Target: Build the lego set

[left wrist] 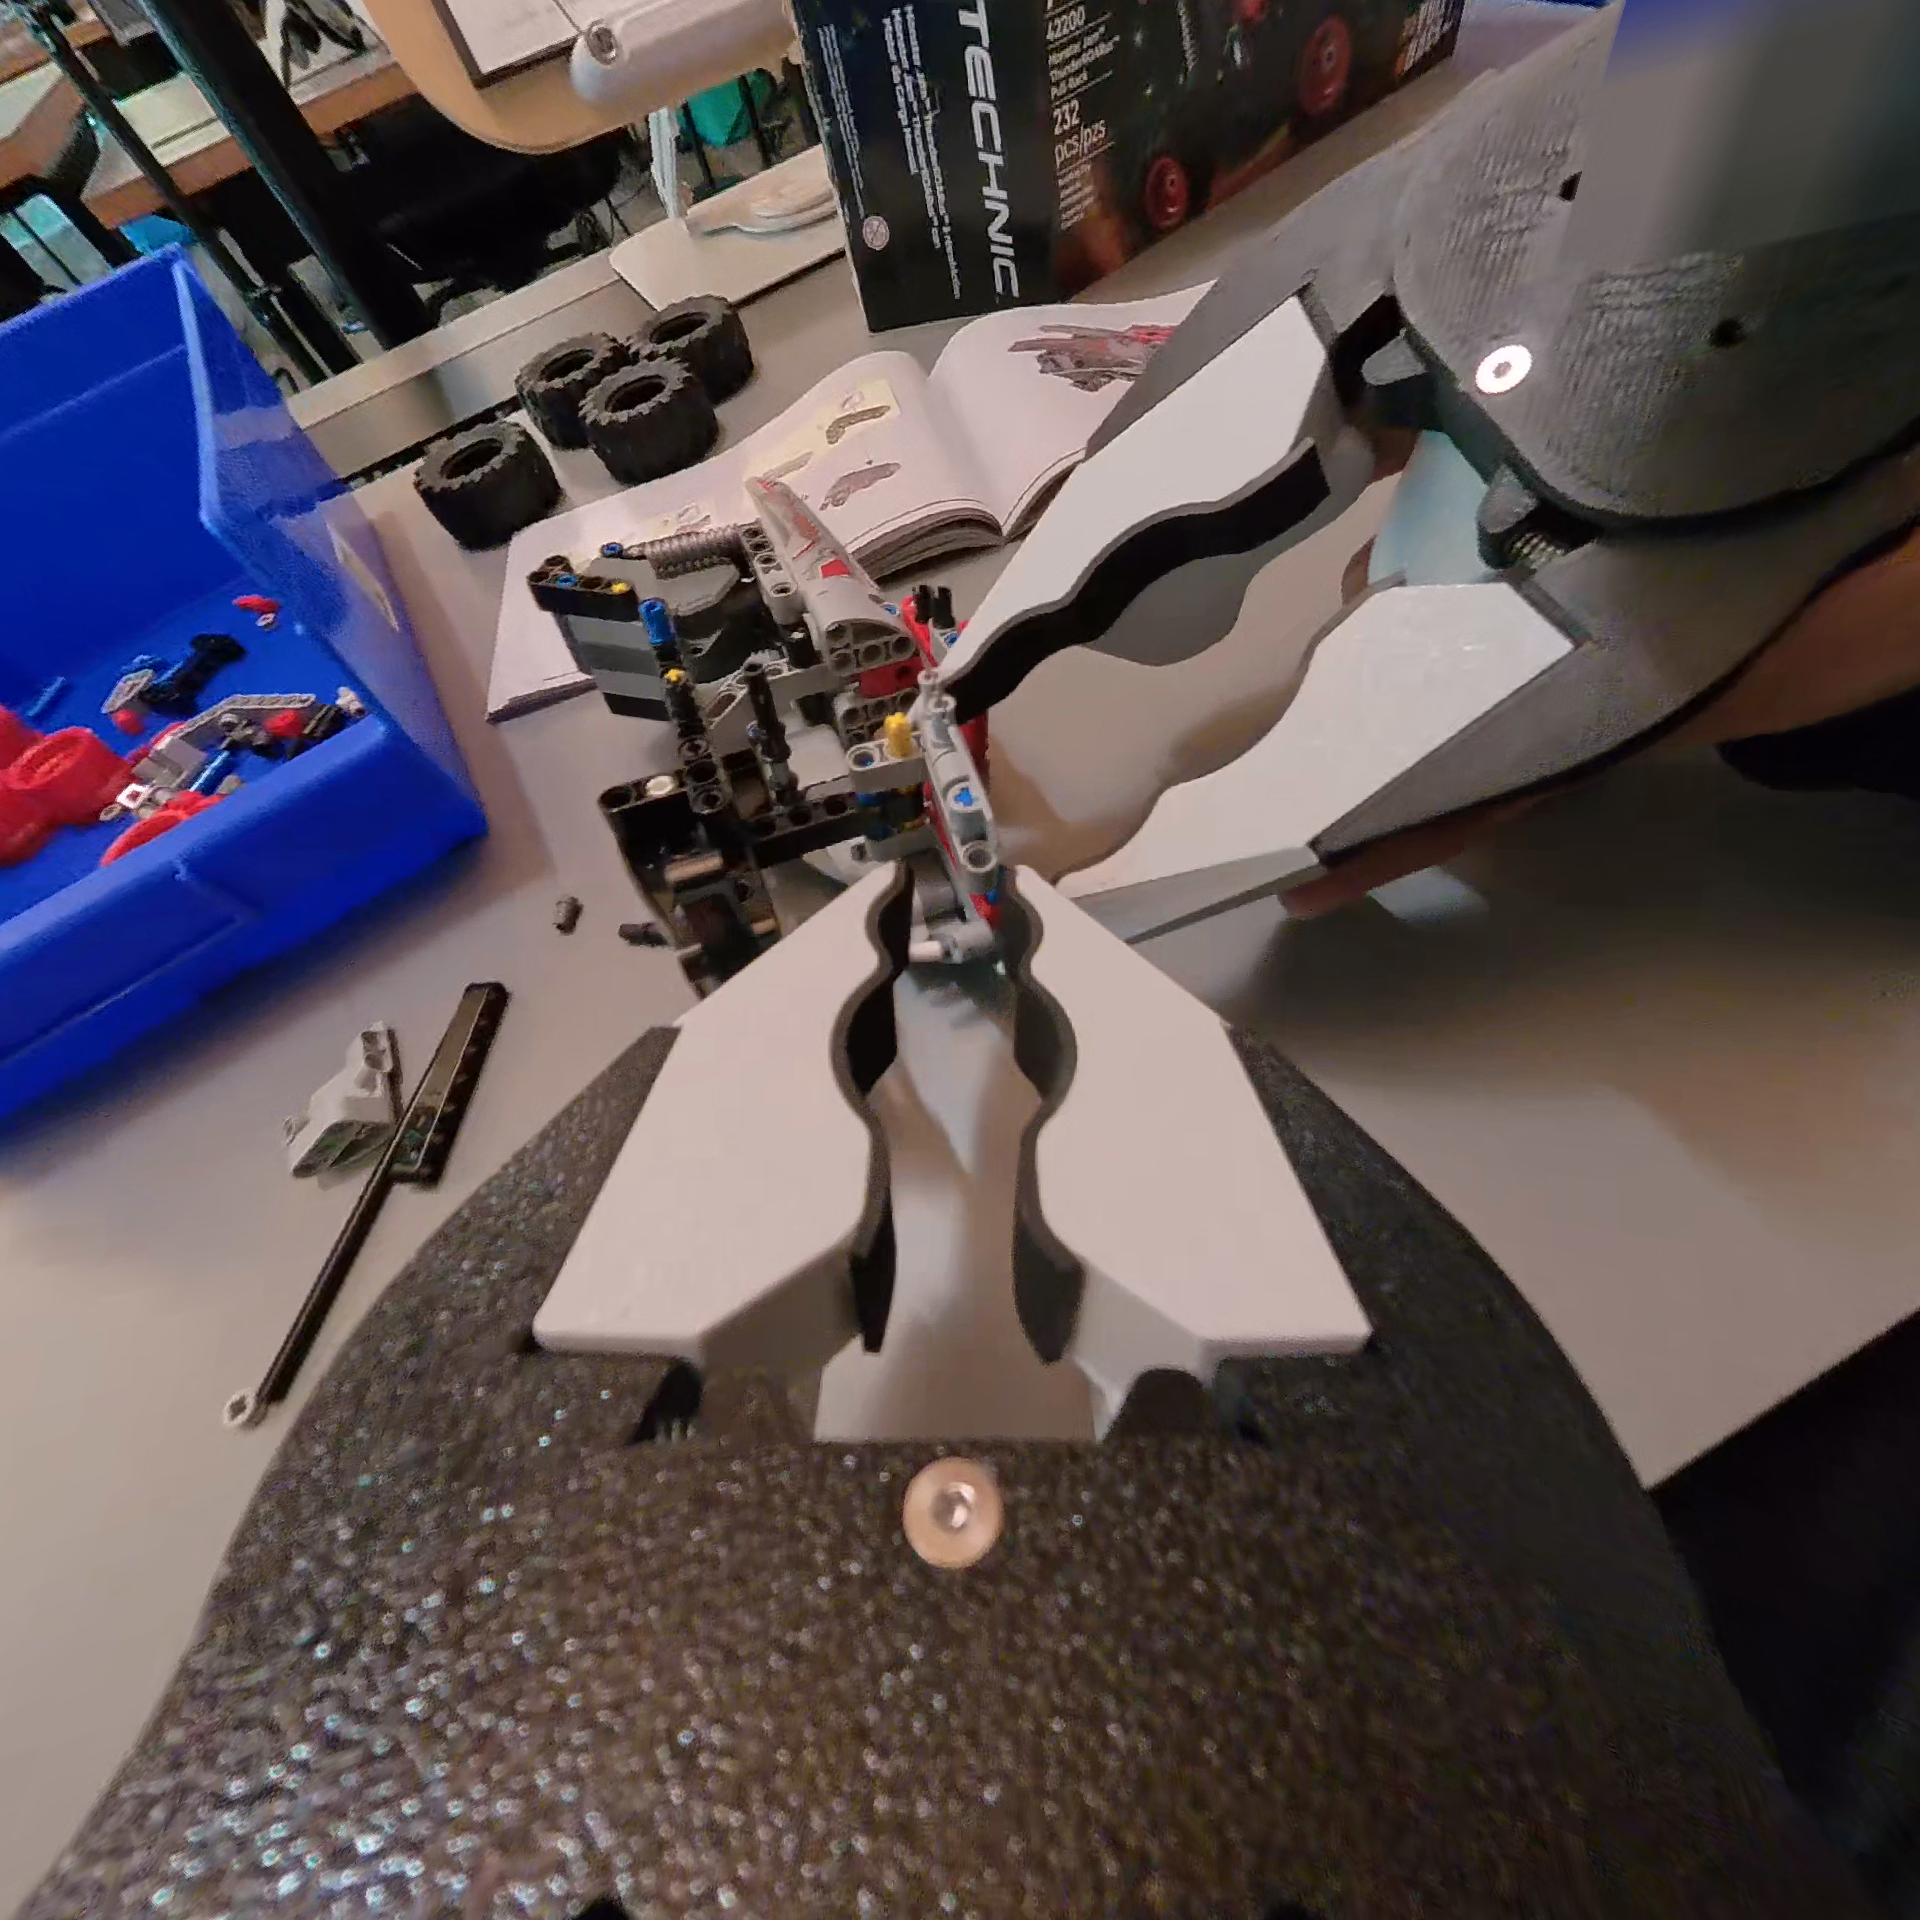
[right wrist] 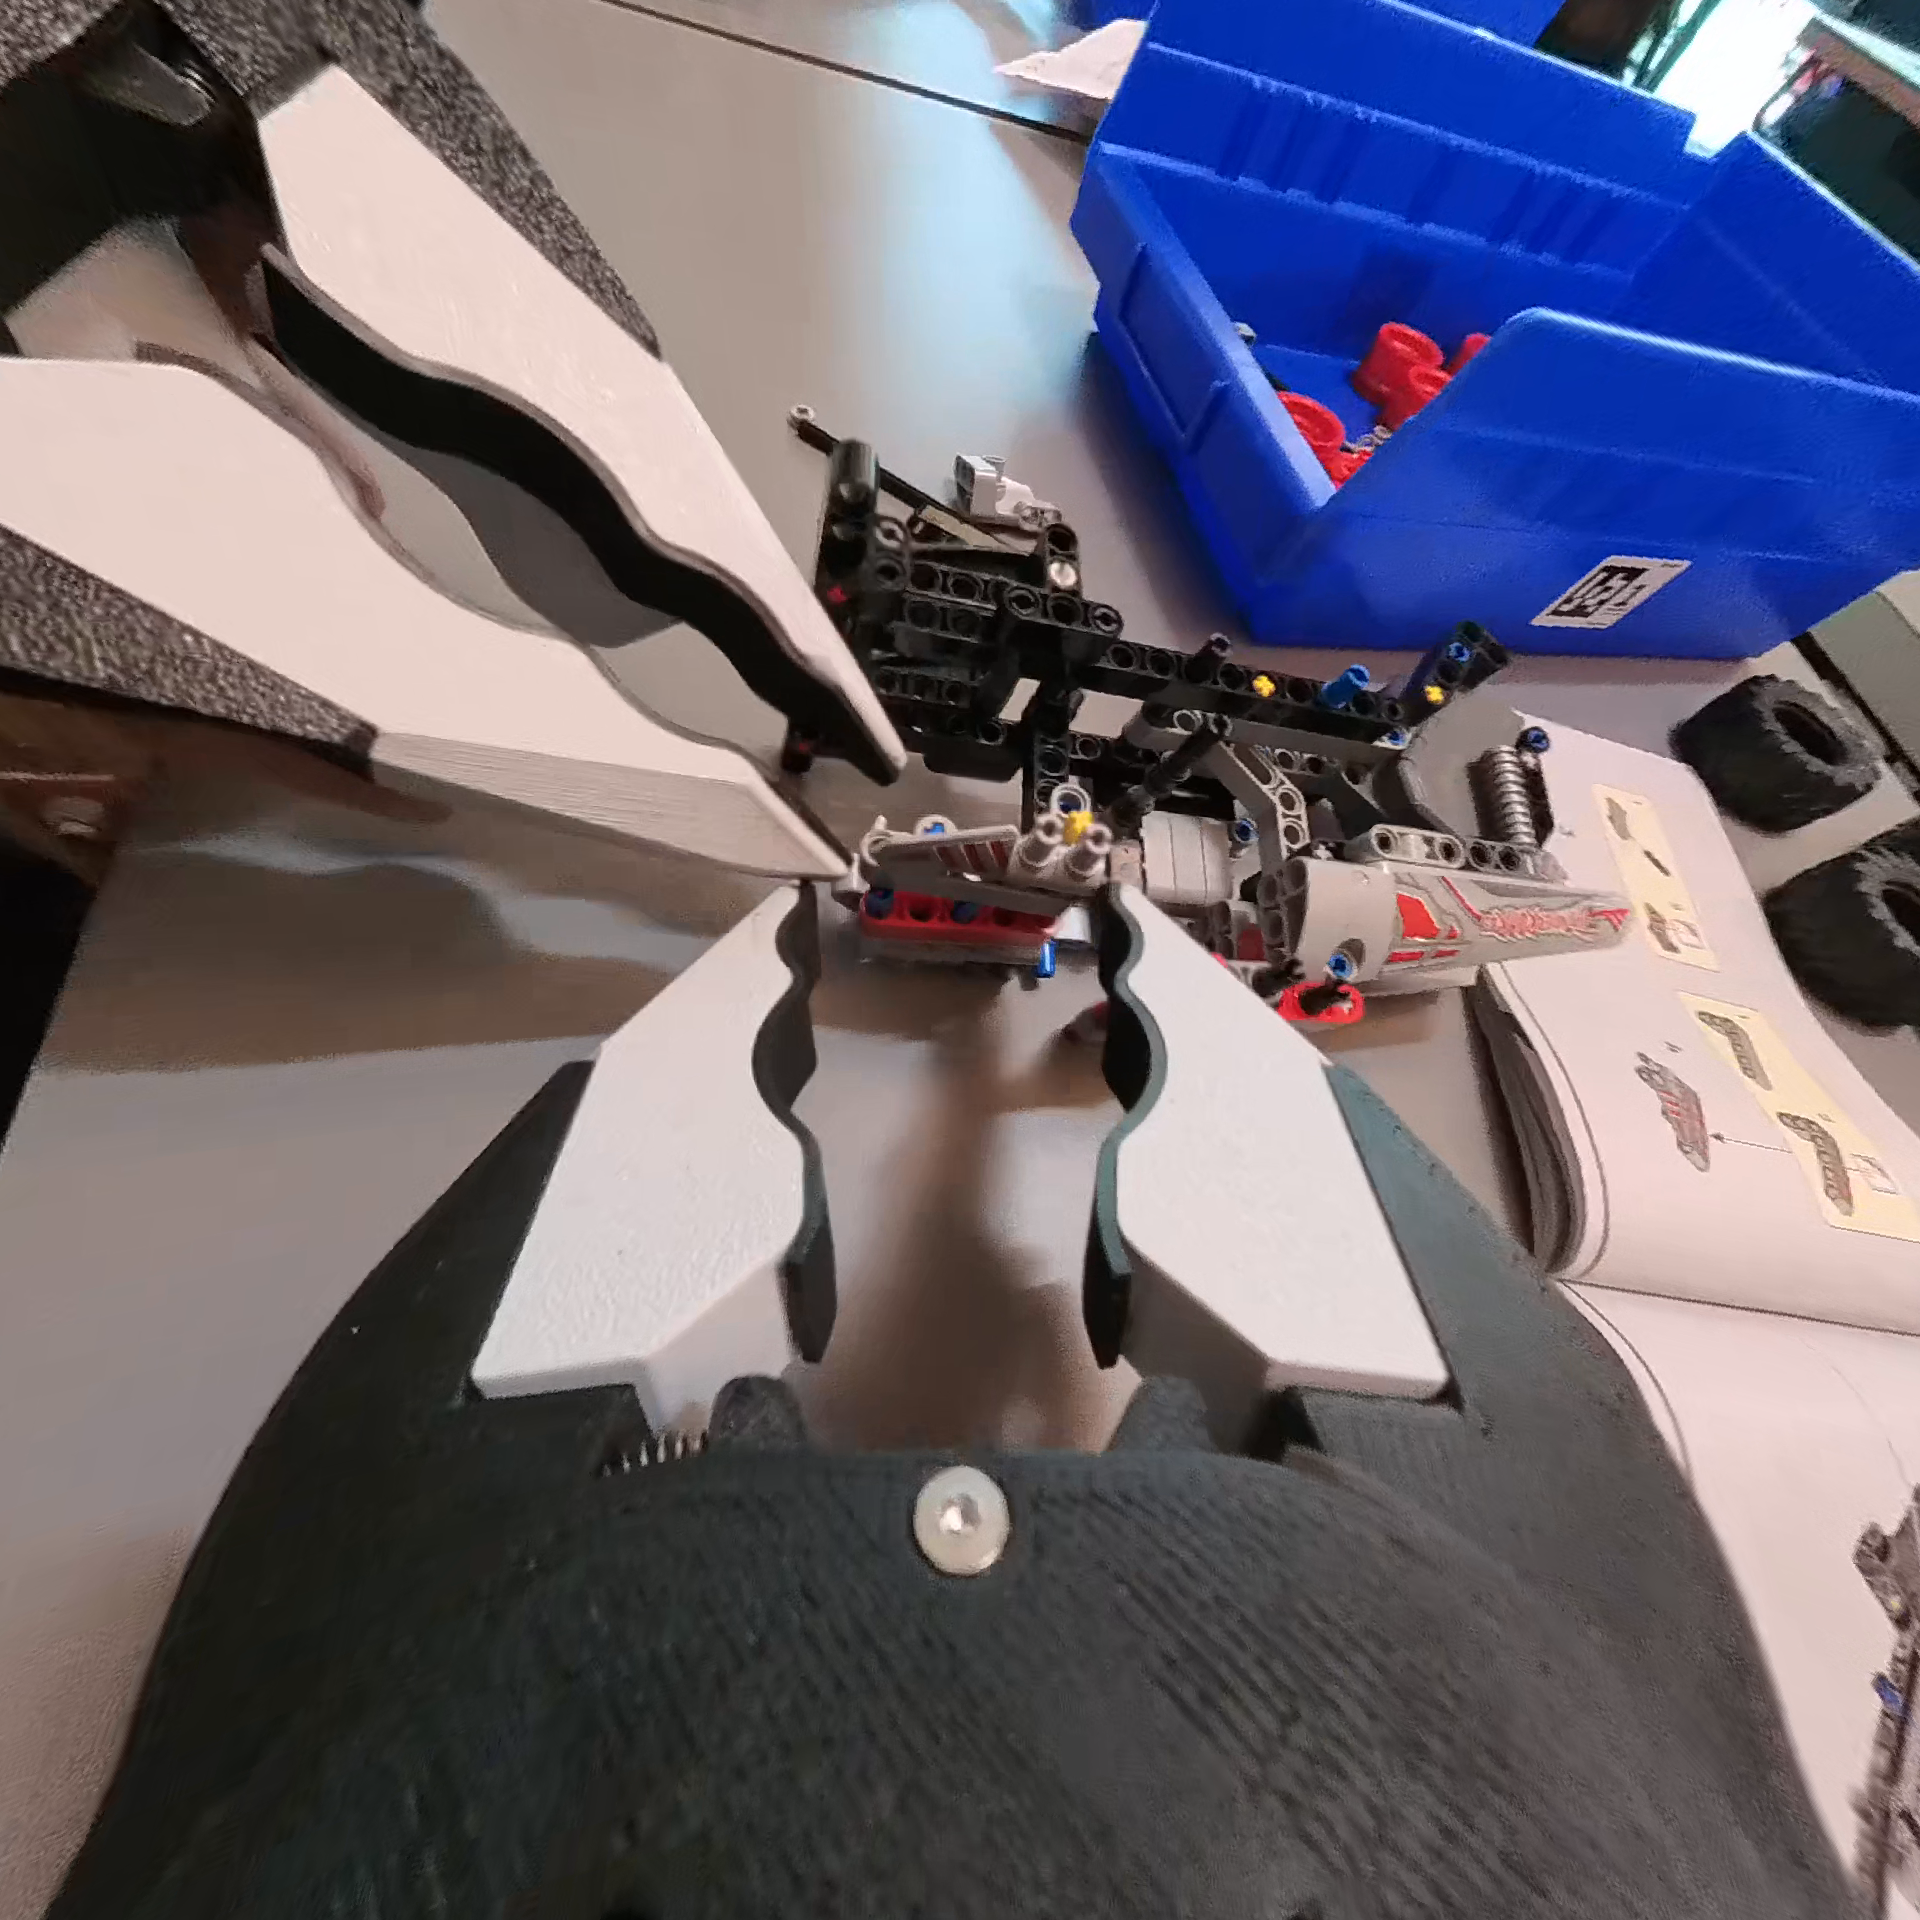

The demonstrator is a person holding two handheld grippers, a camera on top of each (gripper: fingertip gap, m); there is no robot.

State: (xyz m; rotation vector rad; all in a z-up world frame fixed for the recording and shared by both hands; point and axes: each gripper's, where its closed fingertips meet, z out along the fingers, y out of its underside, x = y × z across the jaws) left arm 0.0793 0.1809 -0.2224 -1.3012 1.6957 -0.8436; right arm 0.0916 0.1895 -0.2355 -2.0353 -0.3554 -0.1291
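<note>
The left gripper [left wrist: 951,899] closes around the near end of the lego model [left wrist: 769,717], and its fingertips cover the spot where they meet the red and grey part, so a firm grip is likely but unproven. In the right wrist view the right gripper [right wrist: 961,914] stands wide at the model's red section, contact hidden behind its fingers. The blue bin [left wrist: 208,644] and instruction booklet [right wrist: 1714,1091] run off the edges, and the bin's small parts are too tiny to identify.
</note>
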